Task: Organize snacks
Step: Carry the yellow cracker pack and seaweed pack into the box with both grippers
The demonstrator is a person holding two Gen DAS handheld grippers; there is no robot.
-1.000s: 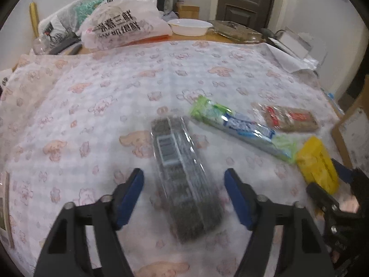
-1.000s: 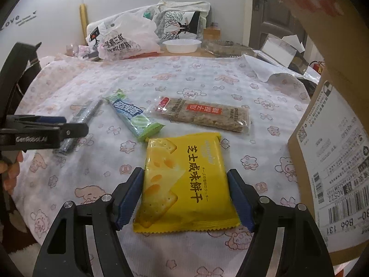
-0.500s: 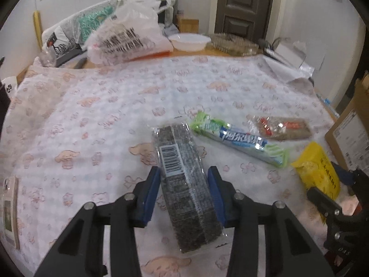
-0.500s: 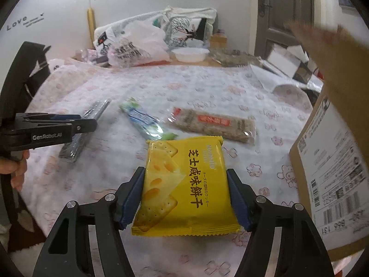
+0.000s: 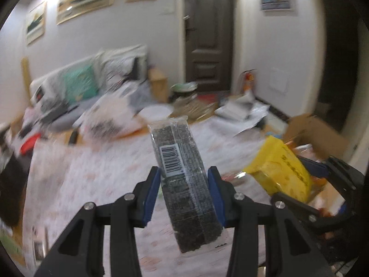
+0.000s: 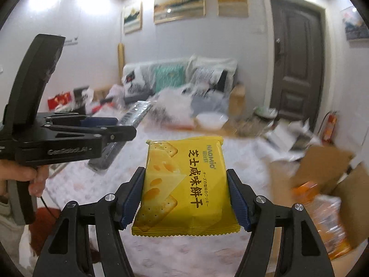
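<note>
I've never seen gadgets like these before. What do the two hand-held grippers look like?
Each gripper is matte black with a linkage of angular arms joined by silver screws, and its two fingers carry ribbed blue pads. The left gripper seen from the side has a pistol-style handle, white lettering on its body and a thin black cable hanging below.

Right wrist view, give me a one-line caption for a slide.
Right claw grips a yellow cheese cracker packet above the floral tablecloth, while the left claw alongside holds a dark snack pack.

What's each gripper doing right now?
Left gripper: closed on the dark seaweed pack, lifted.
Right gripper: closed on the yellow cheese cracker pack, lifted.
</note>
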